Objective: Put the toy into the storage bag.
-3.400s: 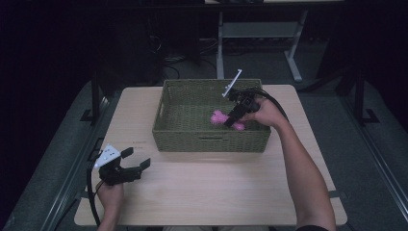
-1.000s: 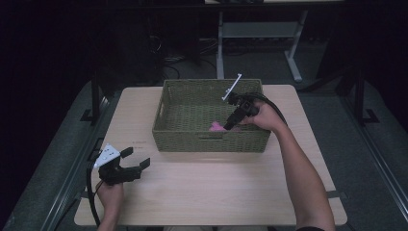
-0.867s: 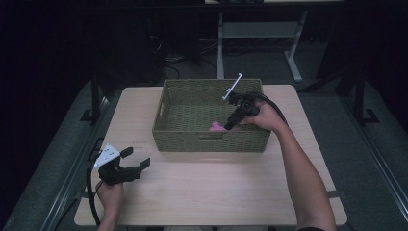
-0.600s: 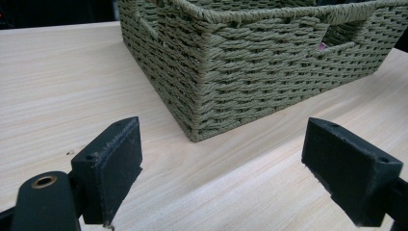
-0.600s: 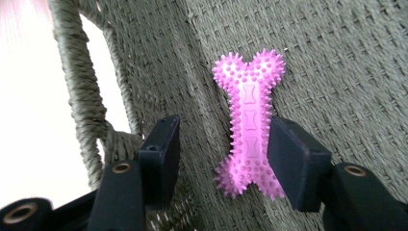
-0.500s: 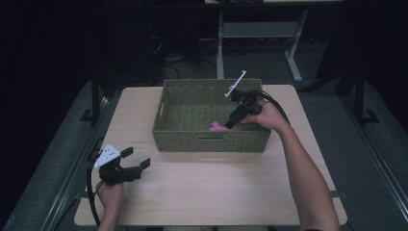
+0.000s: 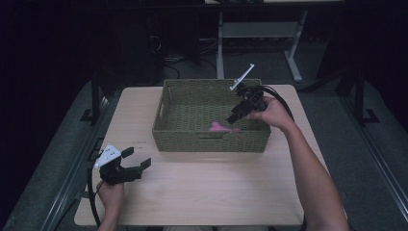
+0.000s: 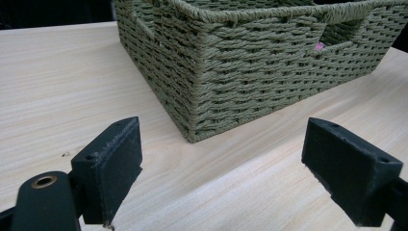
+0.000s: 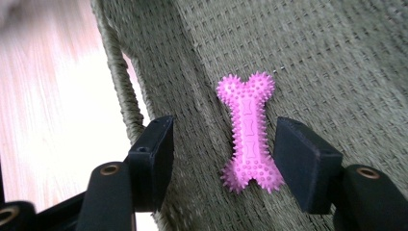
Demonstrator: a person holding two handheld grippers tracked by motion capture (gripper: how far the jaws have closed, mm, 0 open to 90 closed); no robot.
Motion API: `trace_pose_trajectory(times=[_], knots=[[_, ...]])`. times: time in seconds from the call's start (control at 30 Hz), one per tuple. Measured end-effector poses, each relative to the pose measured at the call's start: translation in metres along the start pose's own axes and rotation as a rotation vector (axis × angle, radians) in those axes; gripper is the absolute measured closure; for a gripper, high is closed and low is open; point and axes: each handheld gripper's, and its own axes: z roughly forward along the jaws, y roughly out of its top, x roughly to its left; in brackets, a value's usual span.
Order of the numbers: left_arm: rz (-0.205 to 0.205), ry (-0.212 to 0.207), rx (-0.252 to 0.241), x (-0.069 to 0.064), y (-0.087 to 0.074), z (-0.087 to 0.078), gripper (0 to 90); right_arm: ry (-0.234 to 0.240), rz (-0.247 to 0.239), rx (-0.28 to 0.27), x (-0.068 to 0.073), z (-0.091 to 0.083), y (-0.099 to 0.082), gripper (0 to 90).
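1. My left gripper [image 7: 126,167] sits low at the bench's [image 7: 202,192] near-left corner, level, jaws spread wide with nothing between them.
2. The pink bone toy [image 9: 249,132] lies flat on the basket [image 7: 166,103] floor, near the front wall.
3. My right gripper [image 7: 235,117] hangs tilted down over it, jaws just been opening, toy loose below.

Dim room, lit tabletop [image 7: 202,187]; right gripper view overexposed, slightly blurred
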Motion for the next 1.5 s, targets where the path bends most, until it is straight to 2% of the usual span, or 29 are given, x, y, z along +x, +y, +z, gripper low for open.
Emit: trace_pose_trajectory(times=[0.3, 0.43, 0.53, 0.9, 1.0, 1.1, 1.5], knots=[[0.000, 0.000, -0.002, -0.001, 0.000, 0.000, 13.6, -0.011, -0.003, -0.044, 0.011, -0.026, -0.006, 36.7], [0.009, 0.002, -0.003, -0.003, 0.000, 0.001, 13.6, -0.023, -0.004, -0.033, 0.016, -0.033, -0.012, 35.6], [0.009, 0.000, -0.003, -0.004, 0.001, 0.002, 13.6, -0.022, -0.003, -0.055, 0.019, -0.037, -0.018, 35.6], [0.014, 0.005, -0.003, -0.004, 0.001, 0.001, 13.6, -0.034, -0.006, -0.091, 0.033, -0.050, -0.038, 35.1], [0.017, 0.005, -0.002, -0.004, 0.001, 0.001, 13.6, -0.047, -0.005, -0.085, 0.037, -0.053, -0.044, 34.4], [0.019, 0.006, -0.001, -0.005, 0.001, 0.002, 13.6, -0.040, -0.005, -0.100, 0.041, -0.055, -0.050, 34.4], [0.025, 0.016, 0.003, -0.005, 0.001, 0.002, 13.6, -0.059, -0.036, -0.124, 0.062, -0.061, -0.062, 33.8]])
